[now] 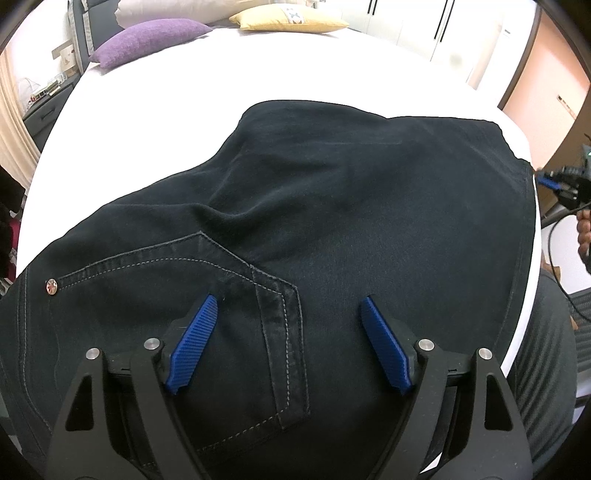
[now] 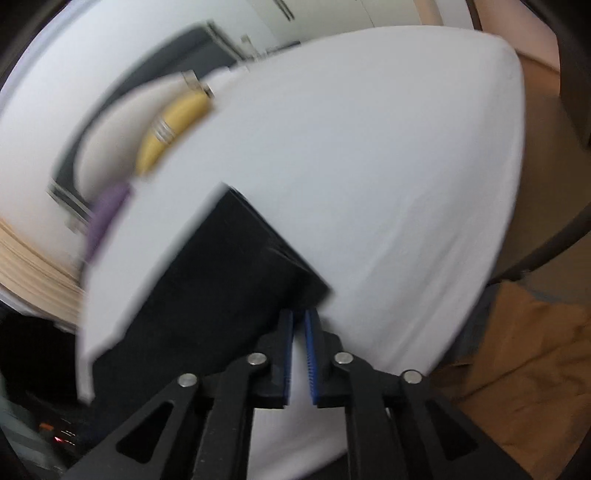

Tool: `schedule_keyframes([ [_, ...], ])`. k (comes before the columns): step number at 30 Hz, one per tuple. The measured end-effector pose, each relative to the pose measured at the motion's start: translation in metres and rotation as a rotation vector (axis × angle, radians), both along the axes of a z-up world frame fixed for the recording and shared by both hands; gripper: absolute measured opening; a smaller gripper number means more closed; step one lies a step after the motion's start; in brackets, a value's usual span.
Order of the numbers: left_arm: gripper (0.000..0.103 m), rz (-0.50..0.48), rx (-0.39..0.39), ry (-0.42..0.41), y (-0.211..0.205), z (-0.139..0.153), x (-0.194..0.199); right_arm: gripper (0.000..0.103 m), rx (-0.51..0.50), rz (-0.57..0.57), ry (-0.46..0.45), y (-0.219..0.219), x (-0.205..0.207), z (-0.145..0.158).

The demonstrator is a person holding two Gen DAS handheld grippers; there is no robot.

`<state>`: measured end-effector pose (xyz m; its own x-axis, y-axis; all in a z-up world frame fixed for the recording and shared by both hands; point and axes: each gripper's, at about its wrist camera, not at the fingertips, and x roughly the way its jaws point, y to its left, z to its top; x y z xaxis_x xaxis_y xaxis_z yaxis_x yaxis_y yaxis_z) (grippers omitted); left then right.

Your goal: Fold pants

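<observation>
Dark navy pants [image 1: 332, 206] lie folded on a white bed [image 1: 258, 74], back pocket and rivet toward me. My left gripper [image 1: 288, 306] is open just above the pocket area, holding nothing. In the blurred right wrist view the pants [image 2: 207, 280] are a dark folded block. My right gripper [image 2: 299, 317] has its blue pads nearly together at the block's near corner, with a thin gap and no cloth between them. The right gripper also shows at the far right of the left wrist view [image 1: 565, 184], off the bed.
A purple pillow [image 1: 147, 40] and a yellow pillow [image 1: 291, 18] lie at the head of the bed. White wardrobes [image 1: 424, 29] stand behind. The bed edge [image 1: 532, 258] runs down the right, with brown floor [image 2: 517, 369] beyond.
</observation>
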<state>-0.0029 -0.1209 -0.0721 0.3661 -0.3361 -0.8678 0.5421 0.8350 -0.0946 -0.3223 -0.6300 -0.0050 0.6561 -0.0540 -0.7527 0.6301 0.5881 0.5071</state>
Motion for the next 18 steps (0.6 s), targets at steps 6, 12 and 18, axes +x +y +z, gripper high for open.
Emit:
schedule_keyframes([
  [6,0.081,-0.001,0.003,-0.003,0.001,0.001,-0.002,0.055,0.071,0.129,-0.178,0.030,0.053,0.010],
  [12,0.081,-0.001,-0.009,-0.001,0.003,0.002,-0.002,0.000,0.092,0.057,0.011,0.002,0.043,-0.047],
  [18,0.084,-0.002,-0.016,-0.005,0.006,0.001,-0.002,0.010,-0.065,-0.052,0.041,0.014,0.005,0.007],
])
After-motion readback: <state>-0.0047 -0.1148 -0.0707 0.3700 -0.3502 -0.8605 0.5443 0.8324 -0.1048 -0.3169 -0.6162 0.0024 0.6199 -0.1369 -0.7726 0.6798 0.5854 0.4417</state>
